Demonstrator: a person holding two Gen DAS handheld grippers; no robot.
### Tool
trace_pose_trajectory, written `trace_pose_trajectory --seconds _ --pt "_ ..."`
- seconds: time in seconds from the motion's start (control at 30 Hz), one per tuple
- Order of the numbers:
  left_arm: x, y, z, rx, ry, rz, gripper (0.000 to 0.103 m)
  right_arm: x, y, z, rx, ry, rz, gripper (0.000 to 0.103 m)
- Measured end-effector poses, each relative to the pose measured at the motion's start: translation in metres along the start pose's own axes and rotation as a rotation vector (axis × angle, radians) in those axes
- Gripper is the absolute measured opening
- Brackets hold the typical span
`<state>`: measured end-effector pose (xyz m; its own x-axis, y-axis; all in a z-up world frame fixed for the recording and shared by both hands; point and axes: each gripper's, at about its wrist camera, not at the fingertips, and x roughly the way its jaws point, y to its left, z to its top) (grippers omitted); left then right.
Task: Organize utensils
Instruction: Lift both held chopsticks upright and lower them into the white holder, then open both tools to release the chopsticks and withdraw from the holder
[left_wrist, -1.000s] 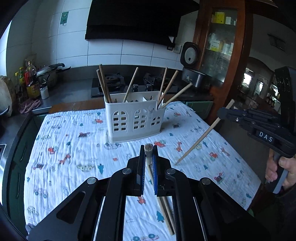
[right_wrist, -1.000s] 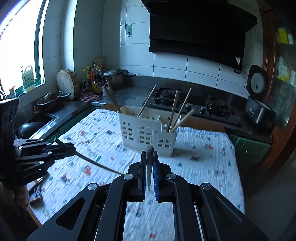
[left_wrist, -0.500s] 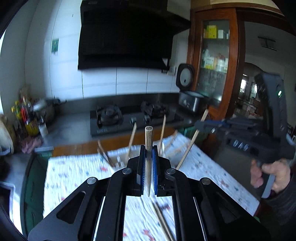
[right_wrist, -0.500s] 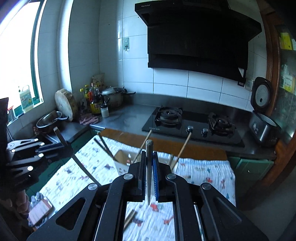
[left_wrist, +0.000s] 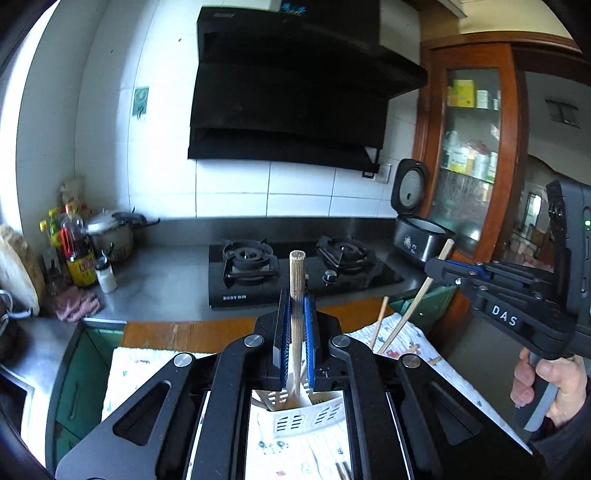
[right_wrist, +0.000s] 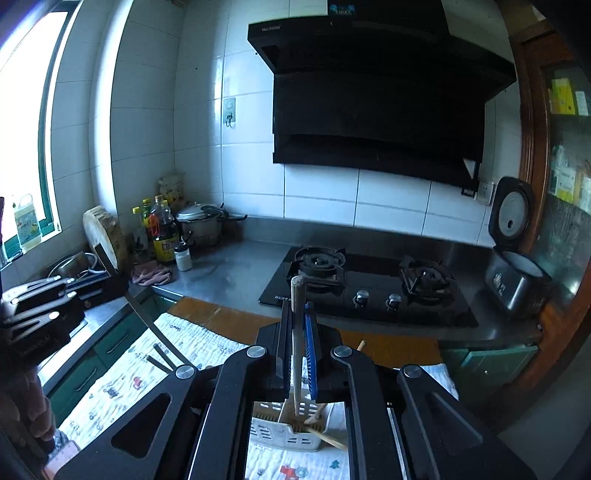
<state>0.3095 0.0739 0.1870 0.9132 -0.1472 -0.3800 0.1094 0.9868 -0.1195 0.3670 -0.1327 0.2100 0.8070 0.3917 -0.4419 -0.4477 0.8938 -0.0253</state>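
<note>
Both grippers have tilted from level to steeply downward within the last second. The left gripper (left_wrist: 296, 328) is clamped on a chopstick (left_wrist: 297, 280), whose lower end now hangs over the white utensil holder (left_wrist: 295, 417) directly below. The right gripper (right_wrist: 297, 347) grips a second chopstick (right_wrist: 296, 314), its tip already inside the holder's (right_wrist: 288, 432) compartment. Insertion is judged imminent. Beyond lies the patterned cloth (right_wrist: 122, 387), then the gas hob (right_wrist: 369, 291).
</note>
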Motion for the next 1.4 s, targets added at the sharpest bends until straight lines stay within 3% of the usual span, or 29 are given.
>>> trace_pose_trajectory --seconds 0.33,0.87,1.07,1.27,1.4 --pt "0.037 0.011 -0.025 -0.009 0.086 0.021 0.006 0.035 -0.003 -0.027 0.009 0.069 -0.001 0.007" --pt "0.060 0.015 -0.050 -0.023 0.180 0.015 0.006 0.066 -0.004 -0.066 0.036 0.176 0.007 0.007" --pt "0.055 0.017 -0.051 -0.037 0.175 0.007 0.008 0.059 -0.007 -0.065 0.035 0.161 -0.002 0.012" --pt "0.029 0.014 -0.048 -0.047 0.135 -0.001 0.020 0.027 -0.005 -0.060 0.029 0.103 -0.018 0.030" --pt "-0.002 0.010 -0.053 -0.047 0.105 -0.008 0.029 -0.004 0.001 -0.071 0.028 0.075 -0.002 0.034"
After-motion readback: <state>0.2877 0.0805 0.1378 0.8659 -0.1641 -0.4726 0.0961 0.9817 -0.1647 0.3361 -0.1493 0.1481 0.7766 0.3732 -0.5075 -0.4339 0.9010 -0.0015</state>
